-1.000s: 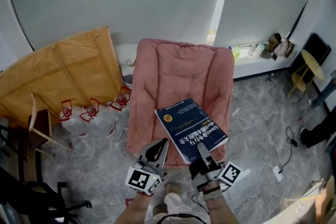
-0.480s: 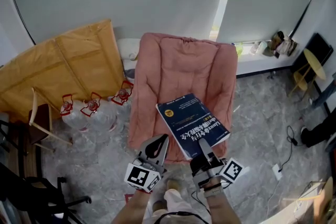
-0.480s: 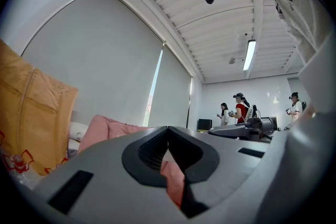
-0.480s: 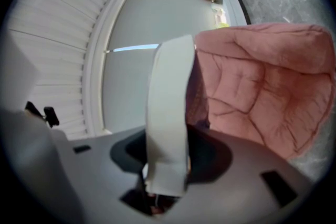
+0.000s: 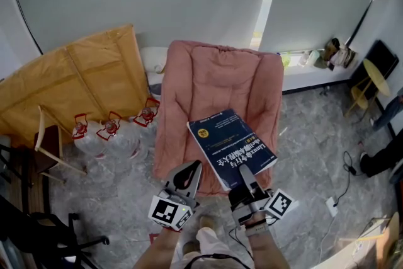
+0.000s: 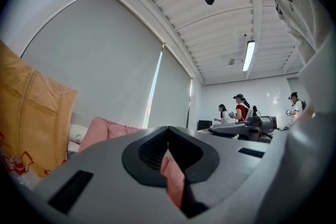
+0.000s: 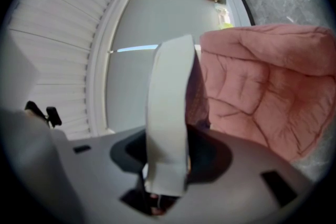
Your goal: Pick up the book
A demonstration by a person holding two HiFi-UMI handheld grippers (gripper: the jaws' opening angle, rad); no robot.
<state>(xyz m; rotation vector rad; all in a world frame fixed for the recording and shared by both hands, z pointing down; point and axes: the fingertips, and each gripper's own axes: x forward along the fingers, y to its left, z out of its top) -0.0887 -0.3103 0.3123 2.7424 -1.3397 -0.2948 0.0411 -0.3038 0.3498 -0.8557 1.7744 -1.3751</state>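
Observation:
The blue book (image 5: 232, 147) hangs face-up over the seat of the pink padded chair (image 5: 214, 85). My right gripper (image 5: 242, 174) is shut on its near edge. In the right gripper view the book's white page edge (image 7: 168, 128) stands upright between the jaws of the right gripper (image 7: 167, 168), with the pink chair (image 7: 262, 86) behind it. My left gripper (image 5: 192, 168) hovers left of the book, apart from it, with its jaws together and nothing held. In the left gripper view the left gripper (image 6: 168, 131) points level toward the pink chair (image 6: 100, 131).
A big orange cushion (image 5: 69, 85) leans on the wall at left, with three red-handled water bottles (image 5: 110, 135) and a wooden stool (image 5: 47, 148) before it. A yellow side table (image 5: 371, 82) and floor cables (image 5: 346, 167) lie to the right. People (image 6: 241, 110) stand far off.
The head view has shifted a little. The book stays gripped over the chair, and neither gripper has visibly moved.

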